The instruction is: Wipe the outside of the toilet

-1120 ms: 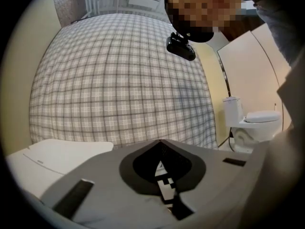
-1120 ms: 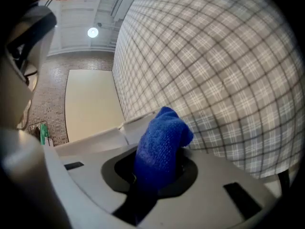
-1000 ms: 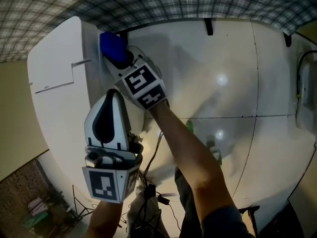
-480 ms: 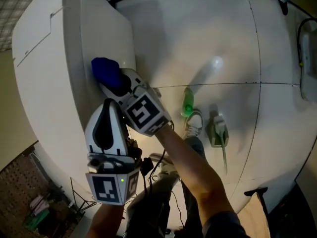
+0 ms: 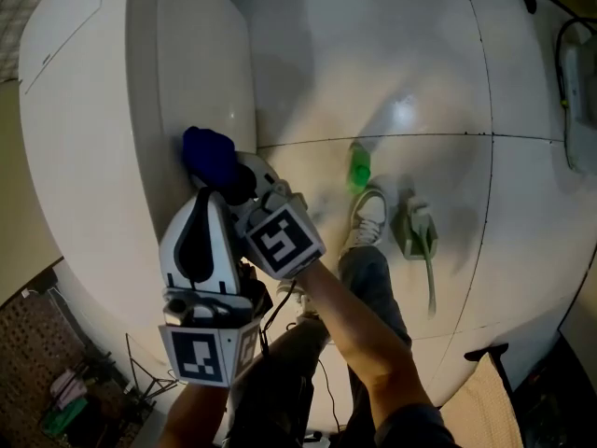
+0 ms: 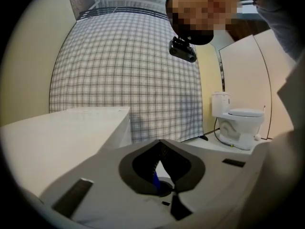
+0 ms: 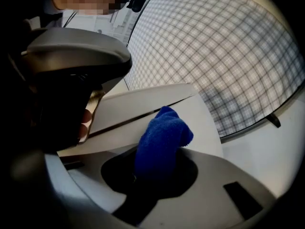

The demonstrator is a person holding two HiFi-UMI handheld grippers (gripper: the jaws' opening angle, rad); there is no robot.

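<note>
The toilet [image 5: 93,110] fills the upper left of the head view as a large white body with a lid seam near its top edge; in the right gripper view its white wall and lid seam [image 7: 143,113] cross the centre of the frame. The blue cloth [image 5: 209,155] lies against the toilet's side wall, left of centre in the head view. The right gripper [image 5: 229,180] is clamped on the blue cloth [image 7: 161,140], which stands bunched out of the jaws in the right gripper view [image 7: 152,171]. The left gripper [image 5: 210,203] sits just below and beside it, lower left of centre, with its marker cube [image 5: 207,355] toward the bottom edge; in the left gripper view [image 6: 161,173] its jaws stand together, with only a thin blue streak at the seam. On the white tiled floor [image 5: 522,82], right of centre, lie a green bottle [image 5: 358,166], a shoe [image 5: 368,215] and a grey-green object [image 5: 417,231] that cannot be identified. A checked wall [image 6: 128,70] backs the left gripper view, with a second toilet [image 6: 238,123] at its right
</note>
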